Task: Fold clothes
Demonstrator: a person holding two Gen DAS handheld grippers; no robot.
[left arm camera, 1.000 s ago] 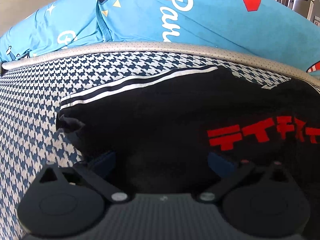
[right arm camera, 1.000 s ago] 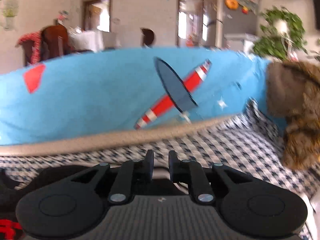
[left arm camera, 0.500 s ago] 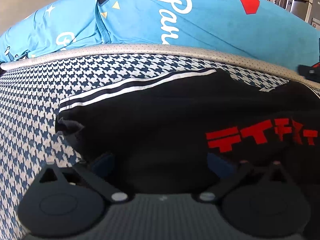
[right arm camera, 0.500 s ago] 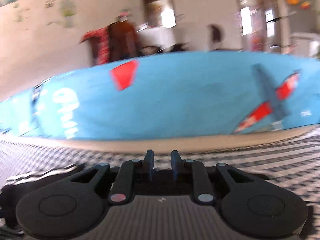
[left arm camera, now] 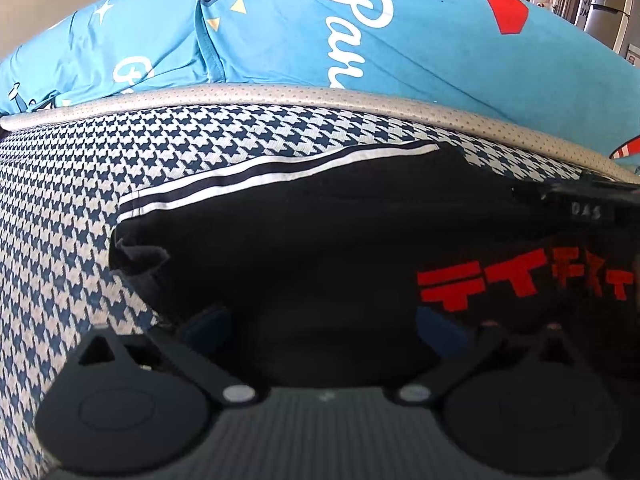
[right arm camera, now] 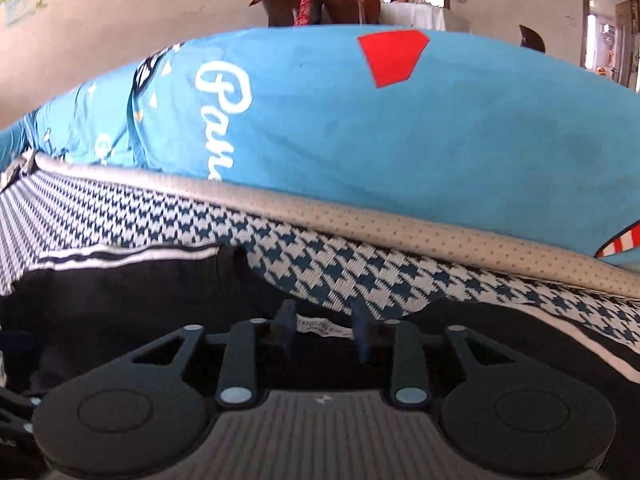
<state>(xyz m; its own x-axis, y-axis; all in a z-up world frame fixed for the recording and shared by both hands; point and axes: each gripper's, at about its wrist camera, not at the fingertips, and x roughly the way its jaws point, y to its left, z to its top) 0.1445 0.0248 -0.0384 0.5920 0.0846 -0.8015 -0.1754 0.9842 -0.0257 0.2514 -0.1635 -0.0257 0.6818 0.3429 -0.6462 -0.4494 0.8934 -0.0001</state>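
Observation:
A black garment (left arm camera: 320,248) with white stripes (left arm camera: 256,176) and red characters (left arm camera: 520,276) lies on the houndstooth sofa seat (left arm camera: 60,208). My left gripper (left arm camera: 322,326) rests low on it. Its blue pads (left arm camera: 208,324) stand wide apart, open, with black cloth lying between them. My right gripper (right arm camera: 323,322) sits at the garment's (right arm camera: 120,300) far edge. Its jaws are opening, and a small white label (right arm camera: 320,326) shows between the pads (right arm camera: 286,318), which do not press on it.
Blue printed cushions (right arm camera: 400,120) rise behind the seat beyond a grey piped edge (right arm camera: 400,236). More bare houndstooth seat (right arm camera: 360,276) lies past the garment. Chairs and a doorway stand far back in the room.
The right gripper has swung left and dropped to the garment's far edge, and its jaws have parted from nearly shut. The left gripper and the garment under it have stayed put.

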